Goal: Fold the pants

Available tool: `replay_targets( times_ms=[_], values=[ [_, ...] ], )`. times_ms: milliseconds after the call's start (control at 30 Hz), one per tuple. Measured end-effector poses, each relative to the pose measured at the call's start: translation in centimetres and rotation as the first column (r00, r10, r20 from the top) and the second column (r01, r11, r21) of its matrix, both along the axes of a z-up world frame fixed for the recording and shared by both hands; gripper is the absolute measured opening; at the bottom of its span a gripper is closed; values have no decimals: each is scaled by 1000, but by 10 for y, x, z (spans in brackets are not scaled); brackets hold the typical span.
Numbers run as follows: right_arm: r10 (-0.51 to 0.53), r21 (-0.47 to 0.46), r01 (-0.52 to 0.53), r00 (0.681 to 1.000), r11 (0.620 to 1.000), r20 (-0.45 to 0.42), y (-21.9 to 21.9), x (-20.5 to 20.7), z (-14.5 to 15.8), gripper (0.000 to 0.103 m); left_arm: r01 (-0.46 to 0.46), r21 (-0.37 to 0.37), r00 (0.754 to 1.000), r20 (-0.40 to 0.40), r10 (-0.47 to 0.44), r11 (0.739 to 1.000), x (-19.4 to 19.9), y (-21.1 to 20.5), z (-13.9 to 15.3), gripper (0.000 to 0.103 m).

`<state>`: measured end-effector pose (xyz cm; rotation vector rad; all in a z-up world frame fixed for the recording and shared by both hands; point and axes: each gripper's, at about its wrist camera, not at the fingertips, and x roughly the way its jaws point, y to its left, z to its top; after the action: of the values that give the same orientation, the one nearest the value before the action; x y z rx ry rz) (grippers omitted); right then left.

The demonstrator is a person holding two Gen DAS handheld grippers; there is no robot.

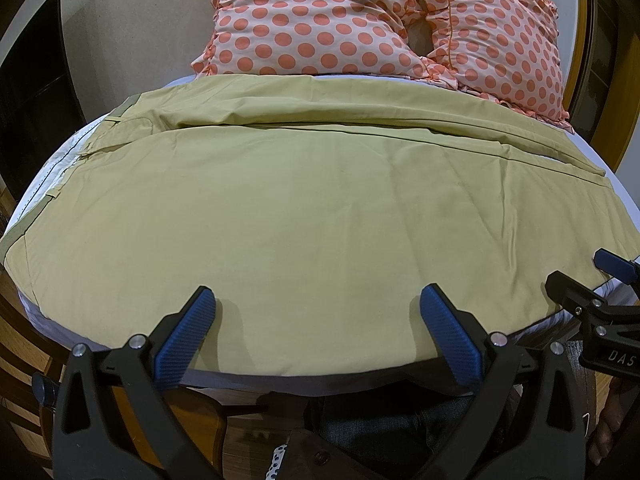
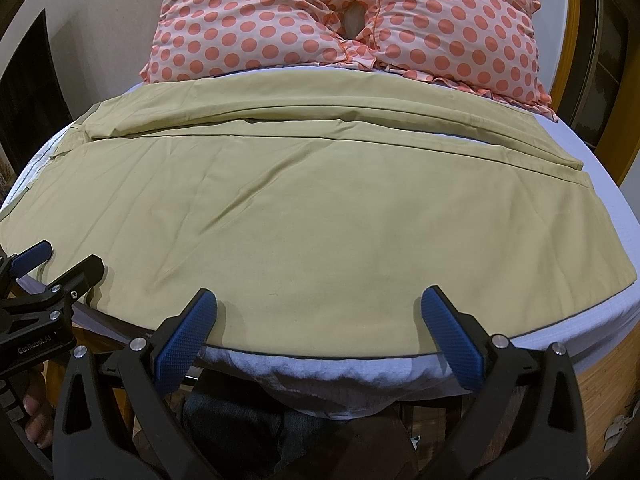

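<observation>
Left wrist view: bed (image 1: 624,208) with a pale sheet fills most of the frame, wooden frame around it. Two polka-dot pillows (image 1: 320,20) at the far end, out of the work area.

Pants (image 1: 300,208) are khaki and spread flat across the bed, waistband at the left, leg cuffs at the right. One leg lies near, the other far, with the seam gap running left to right between them. Laid flat and smooth like this, they look ready for a first fold, probably near leg over far leg. No fold made yet, as far as I can judge.

Near edge of the pants runs along the near edge of the bed, which puts it in easy reach of both tools.

Left tongs (image 1: 316,300): spread wide, nothing between the pads, poised over the near hem around the middle to left. Tips look close to the cloth; contact unclear.

Right tongs (image 2: 318,300): also spread wide, holding nothing, over the near hem further right. The two sit side by side, well placed to pinch the near edge at two points.
</observation>
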<state>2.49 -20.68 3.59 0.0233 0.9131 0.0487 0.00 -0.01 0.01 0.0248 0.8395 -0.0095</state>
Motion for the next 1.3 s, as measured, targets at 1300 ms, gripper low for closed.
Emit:
replay_targets(
  times_ms=[1300],
  values=[
    [-764, 12, 787, 602, 617, -232, -281, 336, 1, 65, 27, 16, 992, 120, -29, 999, 40, 12, 34, 101]
  ],
)
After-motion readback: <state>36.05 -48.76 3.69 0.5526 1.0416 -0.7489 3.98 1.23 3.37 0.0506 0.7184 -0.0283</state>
